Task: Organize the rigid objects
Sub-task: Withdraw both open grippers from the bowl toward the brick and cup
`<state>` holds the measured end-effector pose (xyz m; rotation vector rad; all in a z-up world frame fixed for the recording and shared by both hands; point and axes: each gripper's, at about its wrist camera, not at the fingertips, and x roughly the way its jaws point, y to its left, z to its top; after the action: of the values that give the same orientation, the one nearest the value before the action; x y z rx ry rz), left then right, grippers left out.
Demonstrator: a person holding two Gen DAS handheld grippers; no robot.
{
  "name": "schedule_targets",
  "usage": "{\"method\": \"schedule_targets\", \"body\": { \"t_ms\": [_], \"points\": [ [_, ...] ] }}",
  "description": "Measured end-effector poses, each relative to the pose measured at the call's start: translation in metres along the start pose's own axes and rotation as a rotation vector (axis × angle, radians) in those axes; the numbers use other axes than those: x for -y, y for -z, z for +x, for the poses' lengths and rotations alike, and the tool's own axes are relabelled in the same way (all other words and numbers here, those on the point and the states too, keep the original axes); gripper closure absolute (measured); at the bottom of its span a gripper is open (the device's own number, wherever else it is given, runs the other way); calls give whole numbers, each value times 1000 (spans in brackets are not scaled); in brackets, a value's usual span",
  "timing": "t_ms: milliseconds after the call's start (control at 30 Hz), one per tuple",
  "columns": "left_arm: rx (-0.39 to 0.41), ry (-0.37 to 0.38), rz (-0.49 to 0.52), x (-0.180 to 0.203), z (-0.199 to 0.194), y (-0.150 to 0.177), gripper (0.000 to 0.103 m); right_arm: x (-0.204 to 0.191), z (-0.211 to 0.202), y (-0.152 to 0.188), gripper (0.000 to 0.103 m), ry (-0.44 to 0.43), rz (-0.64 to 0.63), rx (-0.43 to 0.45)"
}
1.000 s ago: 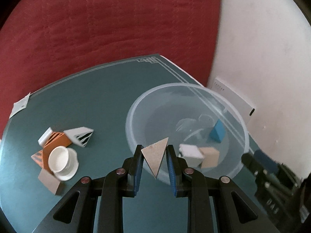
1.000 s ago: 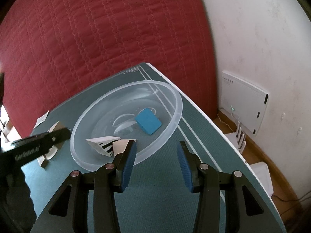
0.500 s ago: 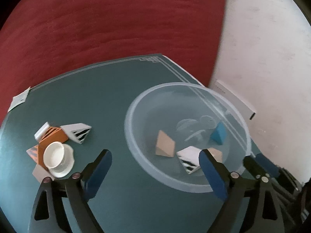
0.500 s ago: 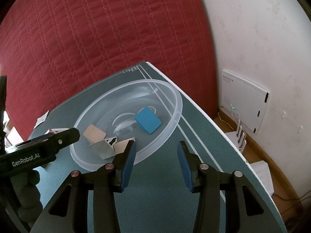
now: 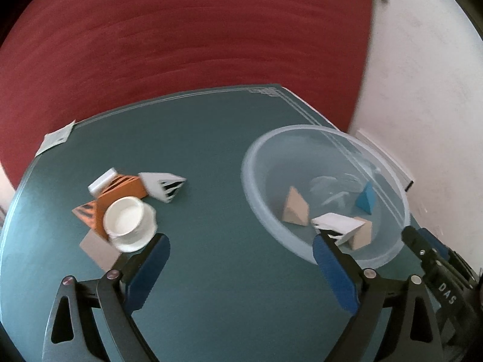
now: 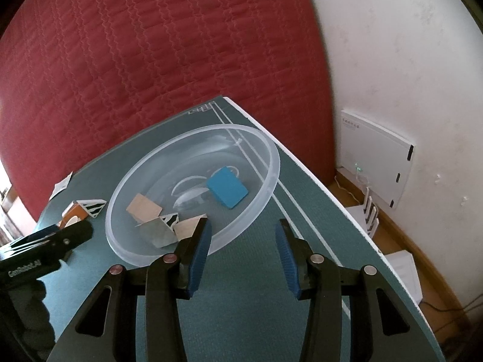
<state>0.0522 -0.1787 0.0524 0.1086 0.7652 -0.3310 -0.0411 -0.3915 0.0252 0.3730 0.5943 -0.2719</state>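
Left tongs (image 5: 240, 250) empty, jaws just opened wide; right tongs (image 6: 243, 250) part-open, holding nothing.
Swing left to the striped wedge (image 5: 163, 185) beside the white cup (image 5: 125, 220); grip its flat faces, then carry it to the clear bowl (image 5: 256, 150).

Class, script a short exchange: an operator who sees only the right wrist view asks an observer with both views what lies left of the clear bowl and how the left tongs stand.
Operator: What sits beyond the striped block left of the bowl?
Observer: A white cup on a saucer, among orange striped blocks.
Operator: Anything nearer the left tongs?
Observer: A plain grey block, just in front of the cup.
Operator: Are those tongs holding something?
Observer: No. They have just been opening and stand wide, with nothing between them.
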Motion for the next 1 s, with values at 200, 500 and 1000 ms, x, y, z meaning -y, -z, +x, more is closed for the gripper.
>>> {"method": "schedule_targets", "body": {
  "t_ms": [200,500,1000],
  "points": [
    [0,-67,-63,-30,-4,7,2,0,0,1,56,7,-5,5],
    [-10,-133,-144,-67,-7,14,1,-1,0,0,48,15,-8,5],
    [-43,-217,-245,-125,-7,36,1,-13,-10,10,45,-26,-61,-23]
  ]
}}
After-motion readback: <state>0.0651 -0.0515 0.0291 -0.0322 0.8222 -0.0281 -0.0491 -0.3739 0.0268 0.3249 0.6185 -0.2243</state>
